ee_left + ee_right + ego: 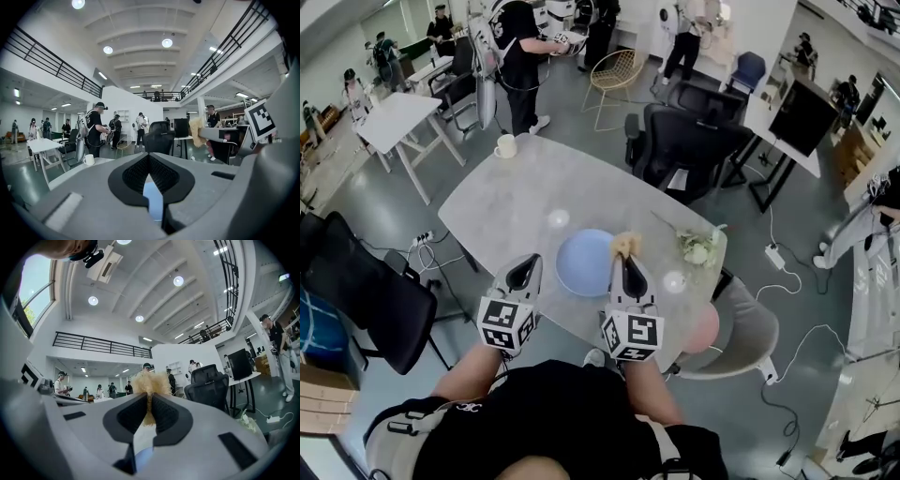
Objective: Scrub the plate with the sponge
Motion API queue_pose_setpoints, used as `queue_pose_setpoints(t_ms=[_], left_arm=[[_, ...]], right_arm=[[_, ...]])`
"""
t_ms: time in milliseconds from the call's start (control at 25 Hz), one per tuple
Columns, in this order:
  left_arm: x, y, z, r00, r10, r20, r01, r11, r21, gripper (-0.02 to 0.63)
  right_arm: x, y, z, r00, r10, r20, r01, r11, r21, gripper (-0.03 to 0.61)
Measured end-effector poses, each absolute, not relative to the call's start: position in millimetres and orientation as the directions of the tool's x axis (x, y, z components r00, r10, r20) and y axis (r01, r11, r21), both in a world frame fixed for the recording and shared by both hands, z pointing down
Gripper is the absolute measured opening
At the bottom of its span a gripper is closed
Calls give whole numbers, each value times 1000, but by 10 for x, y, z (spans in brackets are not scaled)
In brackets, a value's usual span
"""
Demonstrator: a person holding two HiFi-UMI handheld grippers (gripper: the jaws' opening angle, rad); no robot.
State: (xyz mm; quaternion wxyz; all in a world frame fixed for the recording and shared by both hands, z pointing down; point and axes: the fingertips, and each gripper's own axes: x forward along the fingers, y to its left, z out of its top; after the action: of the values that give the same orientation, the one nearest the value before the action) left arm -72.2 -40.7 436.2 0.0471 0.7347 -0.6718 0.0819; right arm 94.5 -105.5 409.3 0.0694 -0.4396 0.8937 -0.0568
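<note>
A pale blue plate (pixel 584 262) lies on the grey oval table (pixel 511 202), near its front edge. My right gripper (pixel 624 258) is shut on a yellow fluffy sponge (pixel 624 245), held over the plate's right rim. In the right gripper view the sponge (pixel 150 383) sticks out above the closed jaws, with a sliver of the plate (pixel 143 457) below. My left gripper (pixel 523 273) is shut with nothing in it, just left of the plate. Through its jaws in the left gripper view shows a strip of the plate (pixel 153 200); the sponge (pixel 197 131) appears at the right.
A white mug (pixel 505 146) stands at the table's far end. A bunch of white flowers (pixel 701 247) lies at the right edge, with a pink object (pixel 703 328) below it. Black office chairs (pixel 689 141) stand behind the table, another chair (pixel 370 291) at the left. Several people stand further back.
</note>
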Motion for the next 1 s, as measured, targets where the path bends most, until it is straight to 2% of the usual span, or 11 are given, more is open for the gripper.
queue_pose_setpoints(t_ms=[400,1000], left_arm=[[-734,-1116,4524,94,-966,240,-994,-103,-26,5],[-980,-2040,4928,338,-881,330,-931,-365,-22,5]], right_arm=[[969,-1641,4299,-609,-793,-13,-777,600,-188,34],[762,-1990,4438,-445,-895,33,-887,435,-156,34]])
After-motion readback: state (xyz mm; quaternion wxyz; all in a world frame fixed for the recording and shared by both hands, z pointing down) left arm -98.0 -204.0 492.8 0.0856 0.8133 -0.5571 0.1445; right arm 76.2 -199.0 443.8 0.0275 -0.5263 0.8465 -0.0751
